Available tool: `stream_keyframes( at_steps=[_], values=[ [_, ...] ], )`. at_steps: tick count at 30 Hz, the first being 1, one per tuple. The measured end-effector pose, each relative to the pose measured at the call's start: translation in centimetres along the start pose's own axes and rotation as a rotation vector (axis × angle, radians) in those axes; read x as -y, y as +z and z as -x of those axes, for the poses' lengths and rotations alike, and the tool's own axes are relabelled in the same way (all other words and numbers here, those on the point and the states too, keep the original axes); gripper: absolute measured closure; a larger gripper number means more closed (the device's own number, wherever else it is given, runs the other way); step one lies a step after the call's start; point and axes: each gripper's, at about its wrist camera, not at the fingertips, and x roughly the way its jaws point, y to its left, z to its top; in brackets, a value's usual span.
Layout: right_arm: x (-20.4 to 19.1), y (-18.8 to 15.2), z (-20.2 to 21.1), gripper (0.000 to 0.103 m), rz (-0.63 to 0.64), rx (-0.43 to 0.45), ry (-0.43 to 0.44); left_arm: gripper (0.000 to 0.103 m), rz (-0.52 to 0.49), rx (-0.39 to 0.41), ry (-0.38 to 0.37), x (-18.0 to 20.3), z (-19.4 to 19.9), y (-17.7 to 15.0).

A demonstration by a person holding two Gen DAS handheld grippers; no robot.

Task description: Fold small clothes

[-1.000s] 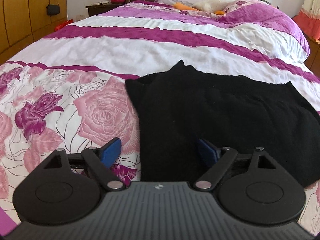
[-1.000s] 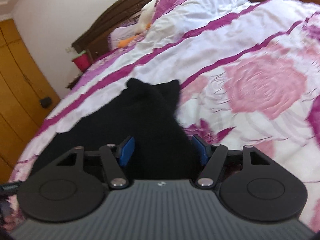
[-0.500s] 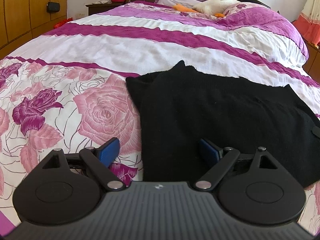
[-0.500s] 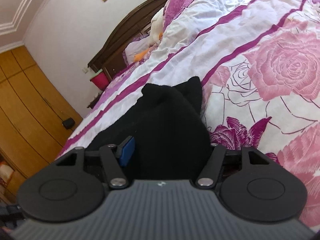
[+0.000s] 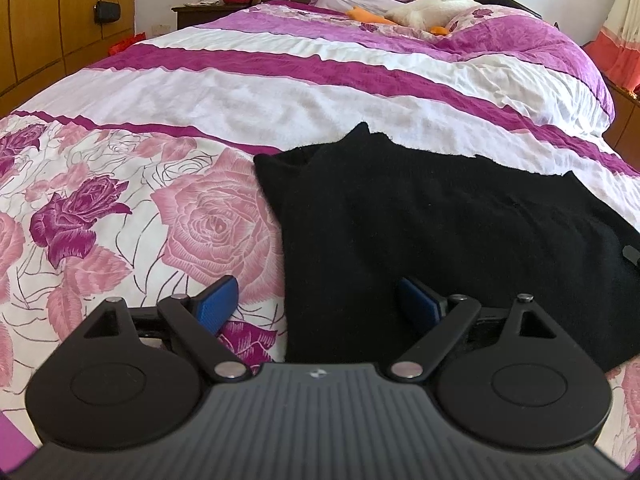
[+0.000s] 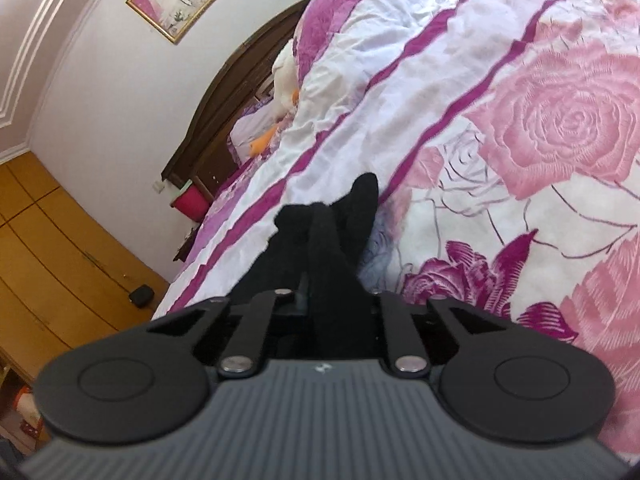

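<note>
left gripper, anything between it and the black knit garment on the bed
Nothing visible does. The left gripper is open with its blue pads straddling the near left edge of the black knit garment, which lies flat on the pink rose-print quilt. The right gripper is already shut on the cloth.

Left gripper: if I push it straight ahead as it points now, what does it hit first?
Most likely the black garment: the open left gripper already straddles its near left edge, low over the bedspread. Height above the cloth is unclear.
</note>
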Motion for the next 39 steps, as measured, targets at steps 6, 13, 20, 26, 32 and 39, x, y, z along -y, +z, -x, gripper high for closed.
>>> stream_keyframes(
  at_steps=[6, 13, 20, 26, 32, 39],
  values=[
    [-1.4, 0.7, 0.4, 0.088, -0.009, 0.010, 0.018, 0.012, 0.026, -0.028, 0.005, -0.7, 1.1, 0.5],
    [-5.0, 1.5, 0.8, 0.089, 0.059, 0.026, 0.028, 0.012, 0.013, -0.048, 0.043, -1.8, 3.0, 0.6],
    [-9.5, 1.7, 0.8, 0.090, 0.118, 0.013, 0.073, 0.012, 0.030, -0.073, 0.028, -2.6, 3.9, 0.3],
    [-14.2, 0.6, 0.3, 0.090, 0.208, 0.014, 0.127, 0.012, 0.028, -0.067, 0.028, -3.0, 4.6, 0.4],
    [-19.0, -2.0, -0.8, 0.090, 0.320, -0.022, 0.183, 0.012, 0.058, -0.048, 0.035, -4.3, 5.4, 0.2],
    [-23.6, -8.8, -3.4, 0.090, 0.508, -0.149, 0.212, 0.012, 0.121, -0.031, 0.046, -6.3, 6.0, 0.1]
  ],
)
